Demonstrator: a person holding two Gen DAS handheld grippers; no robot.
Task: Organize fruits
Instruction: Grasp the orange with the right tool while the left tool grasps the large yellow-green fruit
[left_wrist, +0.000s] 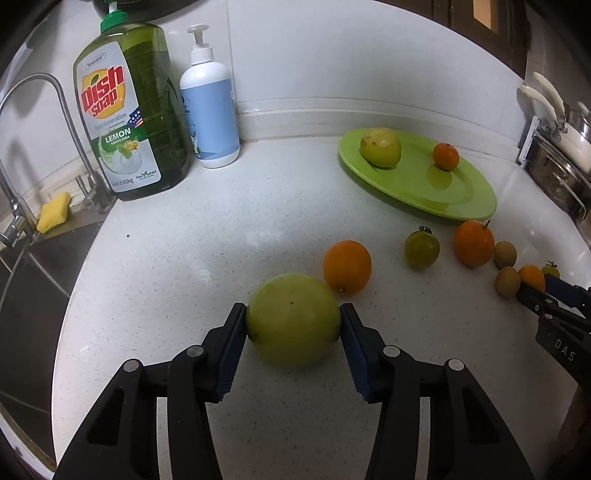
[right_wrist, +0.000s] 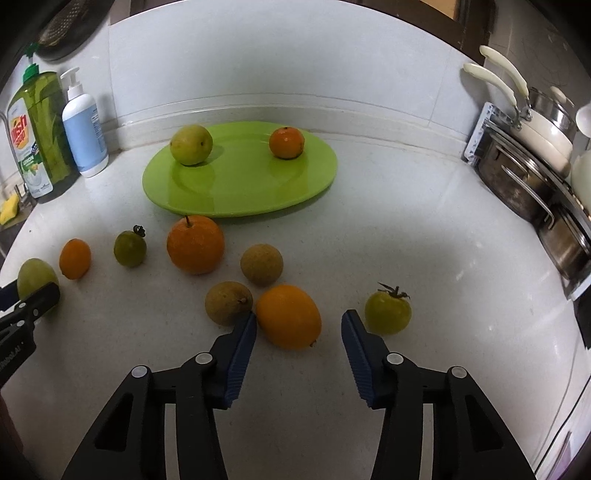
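Observation:
My left gripper (left_wrist: 293, 320) is shut on a large green fruit (left_wrist: 293, 319) low over the white counter. My right gripper (right_wrist: 299, 325) is open around a small orange fruit (right_wrist: 289, 316), its pads not touching it. A green plate (right_wrist: 240, 192) at the back holds a yellow-green fruit (right_wrist: 191, 144) and a small orange (right_wrist: 286, 142). Loose on the counter are a big orange (right_wrist: 195, 244), a small orange (right_wrist: 75, 258), two brown round fruits (right_wrist: 261, 264) (right_wrist: 228, 302) and two green tomatoes (right_wrist: 130, 248) (right_wrist: 388, 311).
A dish soap bottle (left_wrist: 129, 110) and a white pump bottle (left_wrist: 210, 107) stand at the back left by the sink tap (left_wrist: 44, 122) and a yellow sponge (left_wrist: 54, 211). Steel pots (right_wrist: 535, 177) stand at the right edge.

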